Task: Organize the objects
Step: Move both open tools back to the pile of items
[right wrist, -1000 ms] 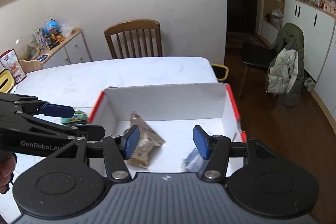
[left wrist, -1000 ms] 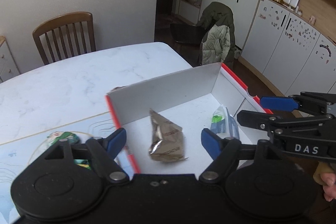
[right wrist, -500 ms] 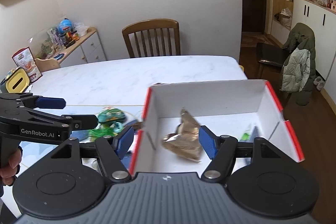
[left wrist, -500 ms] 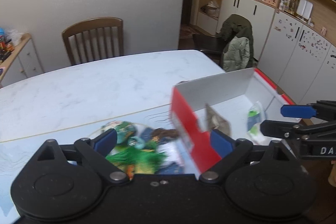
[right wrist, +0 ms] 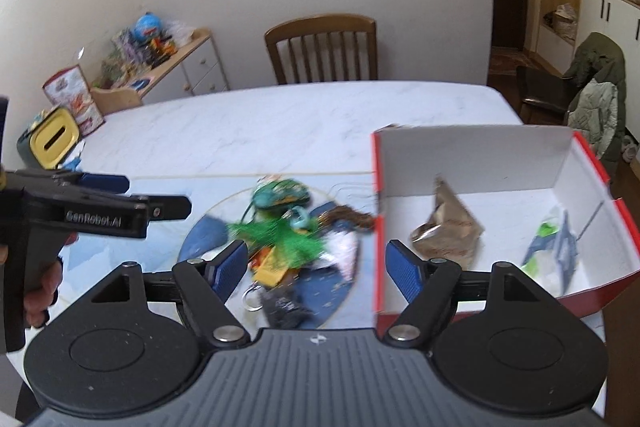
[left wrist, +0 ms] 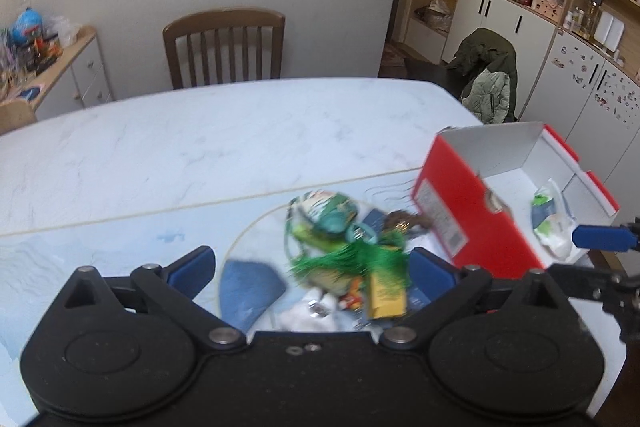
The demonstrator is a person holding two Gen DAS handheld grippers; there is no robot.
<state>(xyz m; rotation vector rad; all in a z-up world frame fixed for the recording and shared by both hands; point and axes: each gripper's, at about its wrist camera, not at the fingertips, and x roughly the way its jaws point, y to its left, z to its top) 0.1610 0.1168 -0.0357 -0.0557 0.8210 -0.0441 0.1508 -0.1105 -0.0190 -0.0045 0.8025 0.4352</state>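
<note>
A heap of small items, with a green tassel, a teal pouch, a yellow packet and a key ring, lies on a blue mat. To its right stands a red box with white inner walls. Inside lie a crumpled brown foil pack and a green and white bag. My left gripper hangs open above the heap, nothing between its fingers. My right gripper is open too, straddling the heap's right side and the box's left wall.
The white marble table stretches back to a wooden chair by the wall. A low sideboard with toys stands at the left, and a tissue box sits on the table's left edge. Cabinets and a chair with a jacket are on the right.
Both grippers have swung left, away from above the box interior and over the heap on the mat. Both stayed open.
</note>
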